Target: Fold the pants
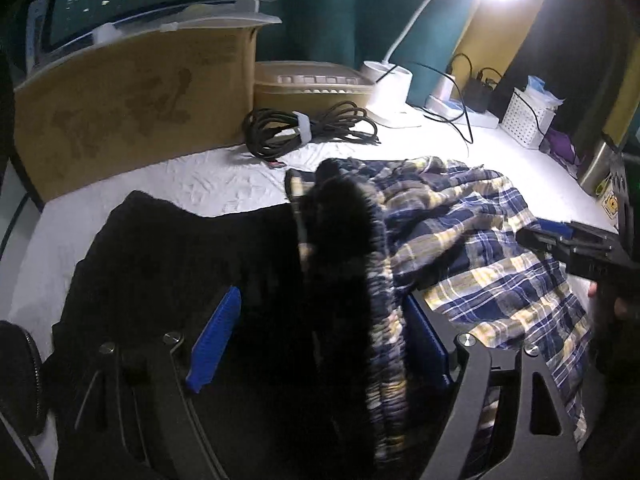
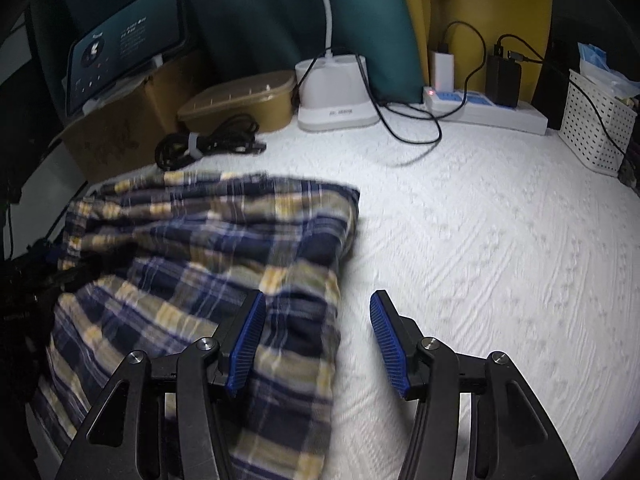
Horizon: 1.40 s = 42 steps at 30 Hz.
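The navy, yellow and white plaid cloth pants (image 2: 208, 248) lie rumpled on the white textured bedcover (image 2: 480, 248), beside a dark black garment (image 1: 168, 248) at their left. The left gripper (image 1: 320, 344), angled steeply downward, has its blue ribbed pads spread wide to either side of the bunched elastic waistband (image 1: 380, 300), which rises between them; the pads do not press on it. The right gripper (image 2: 318, 344), also tilted downward, hovers over the pants' right edge with jaws apart: its left blue pad (image 2: 246, 344) over plaid cloth, its right over bare bedcover, pinching nothing.
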Tool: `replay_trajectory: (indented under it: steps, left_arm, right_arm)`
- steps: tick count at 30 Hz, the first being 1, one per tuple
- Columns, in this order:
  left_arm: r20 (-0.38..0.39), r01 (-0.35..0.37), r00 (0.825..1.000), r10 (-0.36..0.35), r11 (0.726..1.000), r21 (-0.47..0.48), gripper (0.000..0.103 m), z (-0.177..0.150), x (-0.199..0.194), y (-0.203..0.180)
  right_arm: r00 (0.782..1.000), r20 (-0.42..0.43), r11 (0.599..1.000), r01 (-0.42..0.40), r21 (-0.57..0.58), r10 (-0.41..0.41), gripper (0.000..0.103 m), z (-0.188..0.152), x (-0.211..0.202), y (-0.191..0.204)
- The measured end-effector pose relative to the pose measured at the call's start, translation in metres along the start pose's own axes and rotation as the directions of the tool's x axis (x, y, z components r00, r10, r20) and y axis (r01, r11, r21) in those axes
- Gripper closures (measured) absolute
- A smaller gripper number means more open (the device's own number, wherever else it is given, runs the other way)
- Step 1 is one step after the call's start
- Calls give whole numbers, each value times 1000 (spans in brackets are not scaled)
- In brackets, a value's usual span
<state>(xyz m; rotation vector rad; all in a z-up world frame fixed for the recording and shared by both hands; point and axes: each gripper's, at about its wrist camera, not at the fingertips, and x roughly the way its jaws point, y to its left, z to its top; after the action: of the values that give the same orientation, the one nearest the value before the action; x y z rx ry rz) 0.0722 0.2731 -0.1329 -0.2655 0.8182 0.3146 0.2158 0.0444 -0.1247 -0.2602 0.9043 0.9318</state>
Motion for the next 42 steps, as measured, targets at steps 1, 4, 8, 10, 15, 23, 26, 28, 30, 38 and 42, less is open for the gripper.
replay_trajectory:
  steps: [1, 4, 8, 10, 15, 23, 26, 28, 30, 38, 42]
  left_arm:
    - [4, -7, 1000, 7, 1000, 8, 21, -2, -1, -1]
    - [13, -31, 999, 30, 999, 27, 21, -4, -3, -5]
    - [36, -112, 993, 109, 990, 87, 19, -5, -4, -15]
    - [56, -175, 984, 168, 975, 136, 19, -5, -4, -27]
    - [38, -156, 987, 154, 986, 60, 19, 0, -12, -20]
    - [77, -50, 996, 45, 997, 59, 19, -7, -46, -40]
    - [67, -36, 997, 30, 996, 81, 19, -14, -47, -54]
    - [55, -28, 998, 24, 996, 81, 19, -21, -46, -58]
    - [41, -33, 999, 30, 997, 73, 19, -27, -45, -58]
    - [4, -47, 999, 47, 998, 29, 19, -47, -40, -49]
    - [-1, -68, 998, 68, 996, 53, 19, -52, -34, -47]
  right_arm:
    - [1000, -2, 1000, 4, -4, -4, 47, -2, -1, 1]
    - [1000, -2, 1000, 19, -16, -19, 47, -8, -5, 1]
    - [999, -9, 999, 32, -14, -32, 47, -16, -11, -4]
    - [999, -13, 999, 40, -13, -40, 46, -19, -13, -7]
    - [998, -18, 998, 59, -5, -59, 46, -28, -22, -13]
    - [998, -1, 998, 56, 0, -56, 46, -41, -43, -8]
    - [999, 1, 999, 47, -6, -47, 46, -48, -50, -2]
    - [999, 2, 999, 41, -13, -41, 46, -53, -55, 3]
    - [999, 0, 999, 35, -18, -35, 46, -58, -58, 6]
    - [998, -19, 996, 54, -74, -55, 46, -83, -61, 23]
    - [998, -17, 996, 60, -72, -62, 45, -89, -60, 20]
